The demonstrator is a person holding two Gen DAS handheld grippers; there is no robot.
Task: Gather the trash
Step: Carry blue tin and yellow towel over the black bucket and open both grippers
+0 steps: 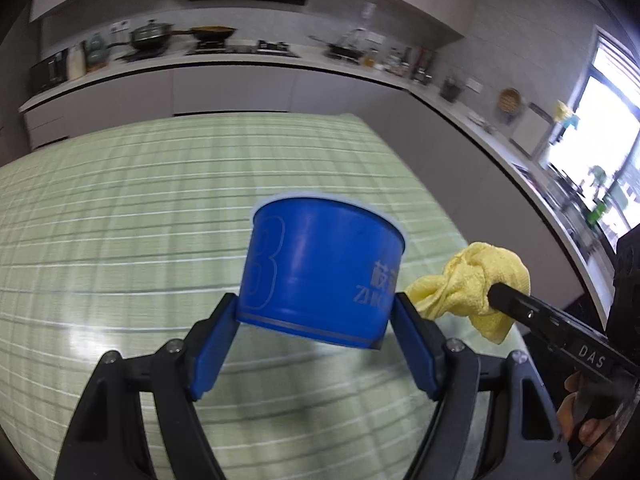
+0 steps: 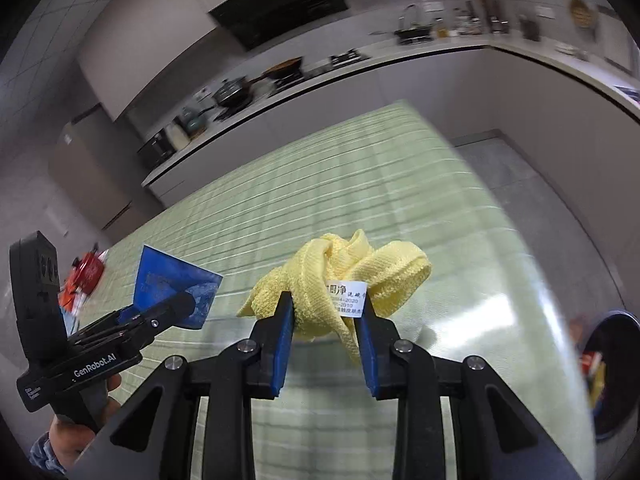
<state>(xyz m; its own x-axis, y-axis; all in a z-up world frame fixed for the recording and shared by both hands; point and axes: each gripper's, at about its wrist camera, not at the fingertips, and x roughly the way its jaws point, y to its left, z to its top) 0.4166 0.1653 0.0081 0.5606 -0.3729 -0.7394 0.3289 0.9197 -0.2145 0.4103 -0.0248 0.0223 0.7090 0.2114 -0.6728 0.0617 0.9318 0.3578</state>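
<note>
**Both grippers loaded, bin low to the right**

Table: green checked cloth, filled most of both views, blurred. Kitchen counter ran behind it with pans and bottles, well apart from the work.

Bin: dark round rim at the lower right edge of the right wrist view, beside the table. Some red and yellow items seemed to lie inside; too blurred to name.

Cup: blue, printed, tilted, off the table. Left gripper was clamped on its lower wall, blue pads pressing either side, jaws wide around it. Mouth pointed up and away from the camera.

Cloth: yellow, crumpled, white label showing. Right gripper was closed on it, the bunch squeezed between the fingers and hanging clear above the table.

Red litter: on the table far left in the right view, beyond the left gripper; blurred.

Key relation: the bin lay right of and below the right gripper, so the right hand was nearer to it. The cup sat just left of the cloth, one gripper farther from the bin. Judged: the cloth would probably drop first, the cup then crossing rightward.
</note>
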